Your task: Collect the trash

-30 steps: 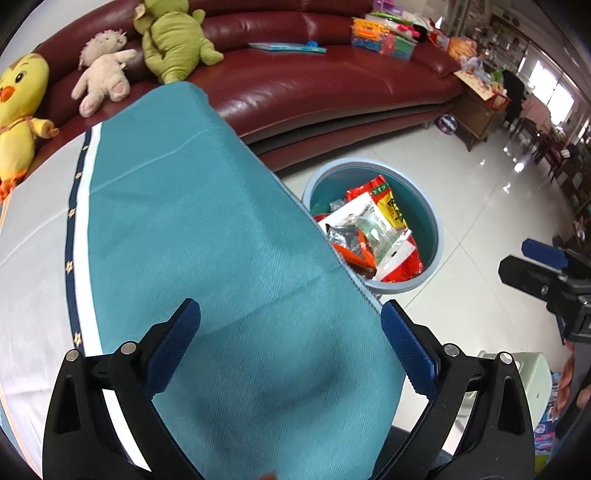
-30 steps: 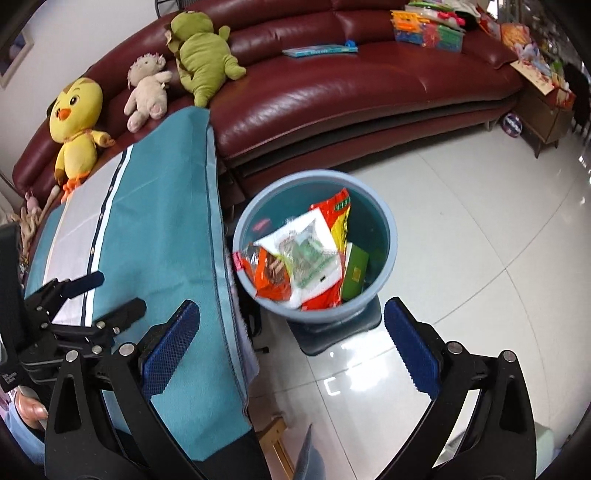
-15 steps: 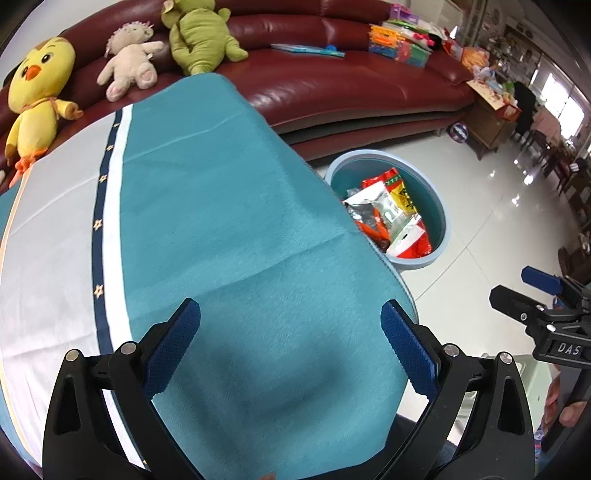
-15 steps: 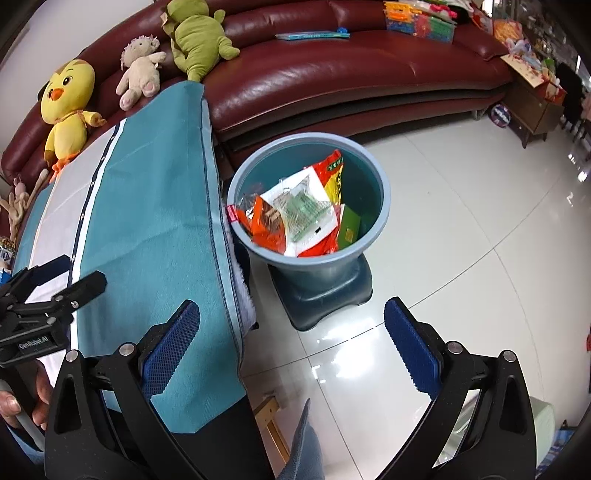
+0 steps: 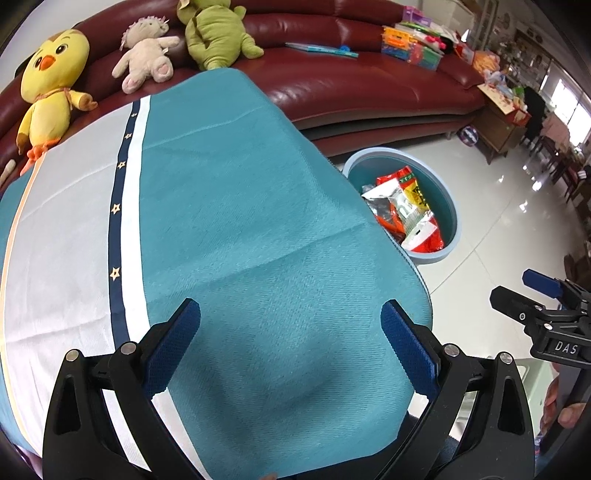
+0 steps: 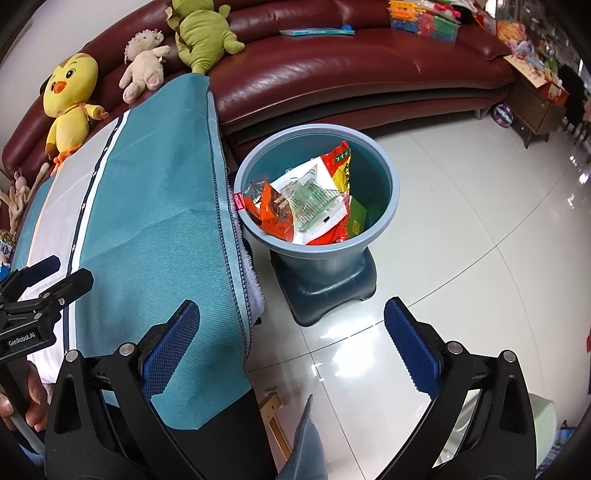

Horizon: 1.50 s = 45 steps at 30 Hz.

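Note:
A round blue trash bin (image 6: 384,214) stands on the tiled floor beside the table and holds several snack wrappers (image 6: 306,199), red, orange, white and green. From the left wrist the same bin (image 5: 450,206) shows past the table's right edge. My left gripper (image 5: 290,343) hangs open over the teal tablecloth (image 5: 229,206) with nothing between its blue pads. My right gripper (image 6: 291,347) is open too, above the table's edge and the floor, short of the bin. Each gripper shows in the other's view: the right gripper (image 5: 532,295) and the left gripper (image 6: 44,273).
A dark red leather sofa (image 6: 351,74) curves behind the table and bin, with a yellow chick (image 6: 70,99), a beige plush (image 6: 142,66) and a green plush (image 6: 201,35) on it. A wooden cabinet (image 6: 535,99) stands far right. White glossy floor (image 6: 480,258) surrounds the bin.
Both grippers have drawn back and up from the bin, which now looks smaller and farther. More of the tablecloth shows under the left gripper. Both stay open and empty.

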Each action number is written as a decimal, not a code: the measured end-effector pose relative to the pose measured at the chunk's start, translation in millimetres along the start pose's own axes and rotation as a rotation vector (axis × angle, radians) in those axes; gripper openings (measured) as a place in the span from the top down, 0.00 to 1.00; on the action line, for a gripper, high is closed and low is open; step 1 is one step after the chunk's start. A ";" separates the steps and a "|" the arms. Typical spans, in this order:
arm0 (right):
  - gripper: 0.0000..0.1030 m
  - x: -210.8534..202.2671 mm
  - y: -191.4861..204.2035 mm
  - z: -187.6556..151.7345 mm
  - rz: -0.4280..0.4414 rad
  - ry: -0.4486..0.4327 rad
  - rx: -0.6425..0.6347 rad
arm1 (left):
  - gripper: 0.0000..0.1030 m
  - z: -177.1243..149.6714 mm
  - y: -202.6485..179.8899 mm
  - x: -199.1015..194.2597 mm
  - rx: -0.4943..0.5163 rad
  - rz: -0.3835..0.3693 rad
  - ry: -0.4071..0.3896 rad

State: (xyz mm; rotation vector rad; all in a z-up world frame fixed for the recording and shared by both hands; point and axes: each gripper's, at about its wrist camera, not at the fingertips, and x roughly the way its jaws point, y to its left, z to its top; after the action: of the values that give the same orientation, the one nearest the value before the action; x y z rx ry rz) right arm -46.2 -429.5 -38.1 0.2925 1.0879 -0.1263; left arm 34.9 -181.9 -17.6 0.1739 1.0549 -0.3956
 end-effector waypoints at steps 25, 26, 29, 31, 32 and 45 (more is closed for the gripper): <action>0.07 7.8 -4.8 5.7 -0.020 0.006 -0.001 | 0.05 3.5 0.4 11.3 -0.021 0.031 0.011; 0.07 8.1 -4.8 5.6 -0.016 0.007 0.001 | 0.05 3.6 0.1 11.6 -0.020 0.033 0.011; 0.07 9.5 -5.2 6.3 -0.014 0.010 0.003 | 0.04 3.1 0.6 13.2 -0.021 0.034 0.016; 0.07 9.6 -5.5 6.4 -0.014 0.011 0.004 | 0.04 2.7 0.7 14.2 -0.019 0.032 0.018; 0.07 10.0 -5.1 6.2 -0.016 0.012 0.005 | 0.04 2.6 0.5 14.3 -0.018 0.034 0.019; 0.07 14.5 -7.1 5.4 -0.024 0.019 0.007 | 0.04 1.4 -0.3 18.7 -0.013 0.033 0.026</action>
State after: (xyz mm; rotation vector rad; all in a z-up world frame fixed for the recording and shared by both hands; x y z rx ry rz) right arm -36.6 -437.3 -49.9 0.2877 1.1106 -0.1490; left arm 44.0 -187.0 -33.3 0.1848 1.0792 -0.3573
